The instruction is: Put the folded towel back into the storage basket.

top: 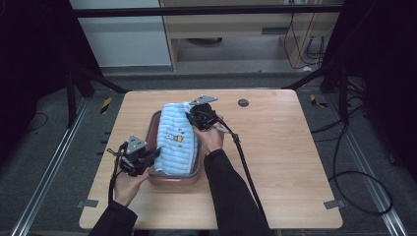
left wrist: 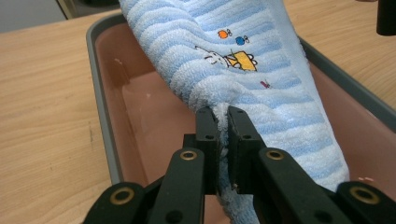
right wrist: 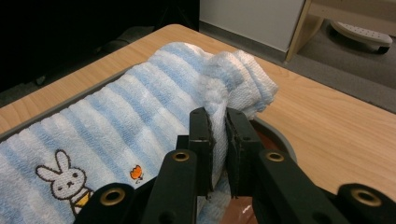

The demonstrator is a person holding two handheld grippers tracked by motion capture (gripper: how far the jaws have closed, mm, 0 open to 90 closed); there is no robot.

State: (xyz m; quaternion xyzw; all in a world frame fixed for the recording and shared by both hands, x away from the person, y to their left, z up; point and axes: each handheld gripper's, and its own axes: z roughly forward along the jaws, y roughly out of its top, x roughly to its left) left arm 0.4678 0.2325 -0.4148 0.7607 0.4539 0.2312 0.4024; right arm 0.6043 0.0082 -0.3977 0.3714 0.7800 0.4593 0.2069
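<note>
Item: towel (top: 176, 140), blue and white striped, with a small embroidered rabbit motif. It is lying lengthwise over the tray (top: 153, 127), running from about 12 o'clock to 6 o'clock in the high view, its far end bunched and hanging past the tray's far rim.

Item: tray, grey rim, reddish-brown inside, sitting at the middle-left of the surface (top: 275, 147). In the left gripper view its bare floor (left wrist: 149, 107) is showing to the left of the towel (left wrist: 243, 79).

Item: my left gripper (top: 152, 156), at 7 o'clock of the tray. I am pinching the towel's near edge with it; in the left gripper view the two jaws of this gripper (left wrist: 223, 114) are standing almost together with a fold of terry cloth squeezed between them.

Item: my right gripper (top: 193, 117), at 1 o'clock of the tray. I am clamping the towel's far, bunched end with it; in the right gripper view the jaws of this gripper (right wrist: 218, 116) are narrow, with the white-and-blue fold (right wrist: 233, 79) rising out from between them.

Item: black round mark (top: 243, 103) on the surface, at 2 o'clock, well apart from the tray.
</note>
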